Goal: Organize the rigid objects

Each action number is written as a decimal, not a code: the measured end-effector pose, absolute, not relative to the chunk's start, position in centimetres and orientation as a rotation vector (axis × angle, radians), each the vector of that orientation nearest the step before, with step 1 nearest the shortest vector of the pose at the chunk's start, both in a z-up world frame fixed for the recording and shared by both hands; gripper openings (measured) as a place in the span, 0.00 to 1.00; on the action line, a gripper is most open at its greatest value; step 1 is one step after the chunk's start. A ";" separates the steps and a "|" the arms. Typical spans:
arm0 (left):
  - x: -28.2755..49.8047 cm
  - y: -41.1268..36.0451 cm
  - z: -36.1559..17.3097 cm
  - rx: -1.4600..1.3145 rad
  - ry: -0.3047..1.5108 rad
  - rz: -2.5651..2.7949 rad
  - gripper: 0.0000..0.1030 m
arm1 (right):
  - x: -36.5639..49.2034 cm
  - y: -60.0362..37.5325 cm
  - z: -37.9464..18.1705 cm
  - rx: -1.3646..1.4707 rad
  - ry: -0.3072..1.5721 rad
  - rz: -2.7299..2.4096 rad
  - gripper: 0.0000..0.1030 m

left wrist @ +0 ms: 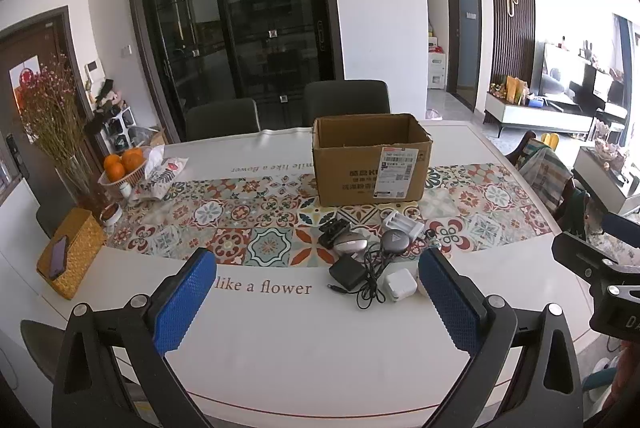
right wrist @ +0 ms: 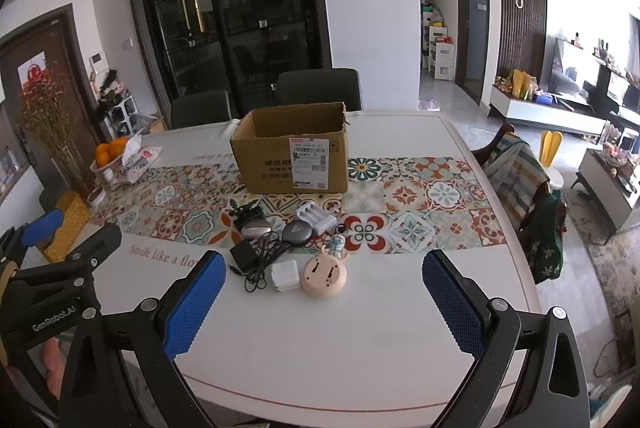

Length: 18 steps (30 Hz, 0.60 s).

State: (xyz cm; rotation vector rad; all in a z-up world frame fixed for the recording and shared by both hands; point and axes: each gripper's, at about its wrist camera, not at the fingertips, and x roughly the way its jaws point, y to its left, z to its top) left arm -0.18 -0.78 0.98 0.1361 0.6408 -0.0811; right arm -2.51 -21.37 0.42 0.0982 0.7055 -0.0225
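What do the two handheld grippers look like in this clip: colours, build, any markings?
Both match: the left gripper and right gripper have black plastic frames with silver round bolts and two fingers faced with blue, diamond-textured pads. The right wrist view shows white "GenRobot.AI" lettering on the left one's body. No cables or sleeves show.

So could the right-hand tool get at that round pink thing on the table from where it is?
Probably yes. The right tool is open and empty, and the round pink thing lies just ahead of it with bare table between; only the white charger sits close beside it.
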 end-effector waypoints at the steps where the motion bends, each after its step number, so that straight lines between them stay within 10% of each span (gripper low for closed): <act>1: -0.1 -0.8 1.0 0.135 0.641 -0.079 1.00 | -2.5 -21.4 0.3 0.097 0.706 -0.021 0.96; 18: 0.0 -0.7 1.0 0.134 0.639 -0.084 1.00 | -2.3 -21.1 0.3 0.094 0.711 -0.016 0.96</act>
